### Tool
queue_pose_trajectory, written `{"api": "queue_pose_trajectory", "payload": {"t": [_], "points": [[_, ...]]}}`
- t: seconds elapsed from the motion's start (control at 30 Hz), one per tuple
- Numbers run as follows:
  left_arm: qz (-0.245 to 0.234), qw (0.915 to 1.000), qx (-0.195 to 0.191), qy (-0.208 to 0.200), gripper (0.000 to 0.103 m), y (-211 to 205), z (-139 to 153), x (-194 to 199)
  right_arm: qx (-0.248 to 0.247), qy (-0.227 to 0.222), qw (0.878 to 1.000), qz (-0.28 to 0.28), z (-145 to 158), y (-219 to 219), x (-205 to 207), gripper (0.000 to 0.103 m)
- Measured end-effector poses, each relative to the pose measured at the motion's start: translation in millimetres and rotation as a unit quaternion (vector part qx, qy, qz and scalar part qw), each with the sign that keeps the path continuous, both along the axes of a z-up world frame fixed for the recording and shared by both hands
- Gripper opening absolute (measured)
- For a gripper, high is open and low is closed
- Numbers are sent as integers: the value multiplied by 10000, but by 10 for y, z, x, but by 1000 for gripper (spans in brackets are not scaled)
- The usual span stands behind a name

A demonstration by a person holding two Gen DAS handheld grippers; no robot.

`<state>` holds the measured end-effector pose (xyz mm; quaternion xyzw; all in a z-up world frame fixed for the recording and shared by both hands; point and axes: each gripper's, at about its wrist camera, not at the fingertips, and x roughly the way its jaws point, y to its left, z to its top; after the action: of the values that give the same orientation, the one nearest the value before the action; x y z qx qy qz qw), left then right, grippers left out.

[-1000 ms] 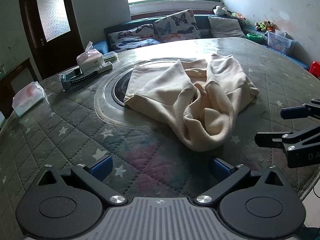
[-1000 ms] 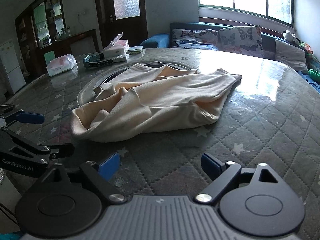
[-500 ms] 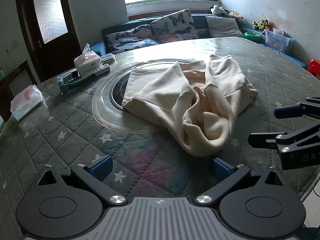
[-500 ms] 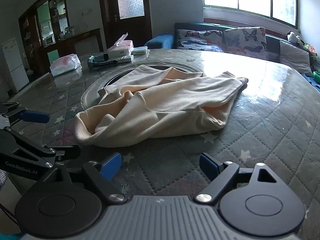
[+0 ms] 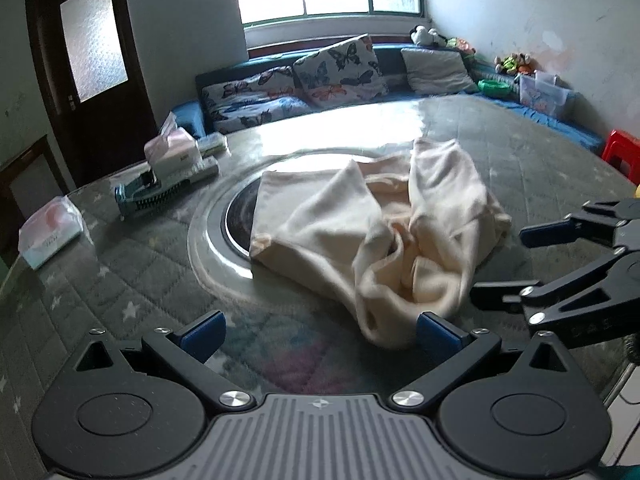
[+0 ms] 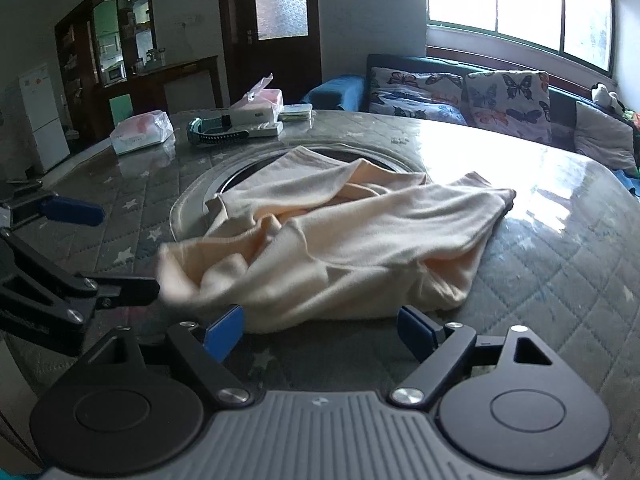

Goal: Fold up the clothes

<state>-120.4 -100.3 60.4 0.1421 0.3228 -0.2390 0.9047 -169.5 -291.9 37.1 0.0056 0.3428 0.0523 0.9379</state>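
the left gripper (image 5: 318, 332) sits low at the near edge of the quilted table (image 5: 120, 280), its blue-padded fingers spread wide with nothing between them. the right gripper (image 6: 320, 326) is likewise spread and empty, its pads just short of the cloth's near hem. between and just beyond them lies the cream garment (image 5: 384, 236) — rumpled, bunched at its near end, partly covering the round glass turntable (image 5: 216, 216) at the table's middle. farther back stand a tissue box (image 5: 172, 152), a wrapped tissue pack (image 5: 50, 232) and — against the wall — a sofa with butterfly cushions (image 5: 340, 68).
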Motion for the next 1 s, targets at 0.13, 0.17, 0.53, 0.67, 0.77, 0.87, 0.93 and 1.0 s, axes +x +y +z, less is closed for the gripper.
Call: {"api": "queue_pose_trajectory", "payload": {"t": [0.13, 0.17, 0.53, 0.67, 0.77, 0.87, 0.93, 1.0], "points": [[-63, 9998, -21, -177, 103, 14, 133, 73, -33, -42, 10000, 25, 63, -39, 67, 86], [-59, 9998, -20, -198, 103, 7, 161, 112, -40, -48, 10000, 31, 81, -56, 88, 86], [44, 9995, 63, -295, 102, -271, 184, 579, -13, -73, 9995, -293, 177, -313, 408, 84], [-1, 9995, 92, -297, 100, -400, 150, 719, 84, -49, 9993, -353, 193, -400, 512, 80], [-64, 9994, 128, -328, 98, -500, 128, 813, 87, -35, 9993, -366, 192, -442, 585, 79], [-114, 9993, 149, -317, 97, -592, 101, 933, 118, 17, 9991, -402, 178, -496, 666, 78], [-149, 9993, 158, -301, 96, -651, 83, 1020, 132, 55, 9990, -418, 166, -533, 719, 78], [-202, 9992, 171, -295, 95, -705, 64, 1112, 151, 106, 9989, -429, 151, -576, 778, 78]]}}
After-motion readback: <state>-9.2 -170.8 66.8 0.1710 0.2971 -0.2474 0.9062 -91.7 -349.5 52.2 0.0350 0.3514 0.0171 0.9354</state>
